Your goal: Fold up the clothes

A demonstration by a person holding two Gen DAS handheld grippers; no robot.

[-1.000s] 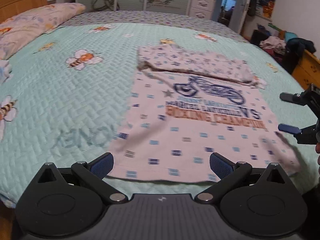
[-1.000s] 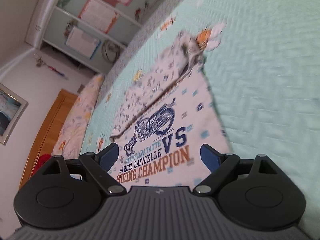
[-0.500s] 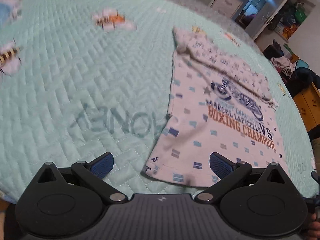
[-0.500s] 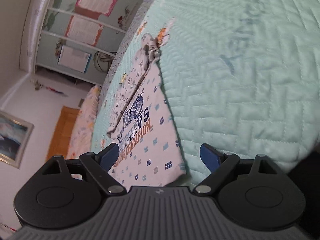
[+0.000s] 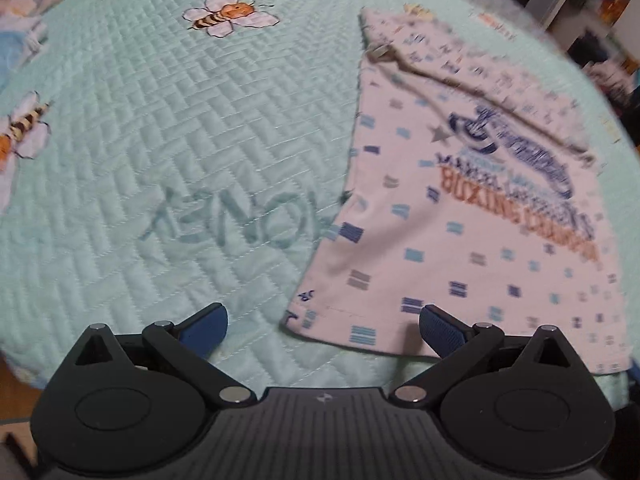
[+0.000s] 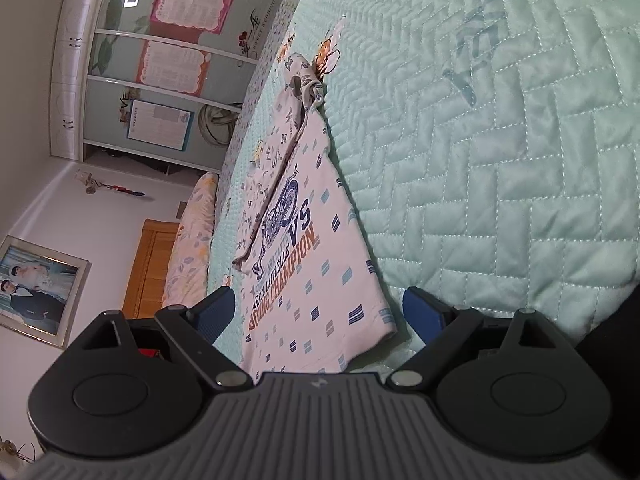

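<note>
A pale pink shirt (image 5: 472, 240) with small blue squares and a "BOXING CHAMPION" print lies flat on the mint quilted bedspread (image 5: 180, 140); its far part is folded over. My left gripper (image 5: 323, 326) is open just above the shirt's near left hem corner, which lies between the blue pads without touching them. In the right wrist view the same shirt (image 6: 304, 264) stretches away from me. My right gripper (image 6: 318, 312) is open over the opposite near hem corner, with the cloth between its pads, not pinched.
The bedspread carries bee prints (image 5: 228, 14) and embroidered letters (image 5: 236, 220). A pillow (image 6: 192, 248) and wooden headboard (image 6: 150, 268) lie at the bed's head. A wardrobe with posters (image 6: 160, 64) stands beyond. Clutter (image 5: 600, 40) sits past the bed's far right edge.
Both grippers have swung and dropped toward the shirt's near hem, each now over a corner. The left view has tilted down onto the bed. Both jaws stayed open.
</note>
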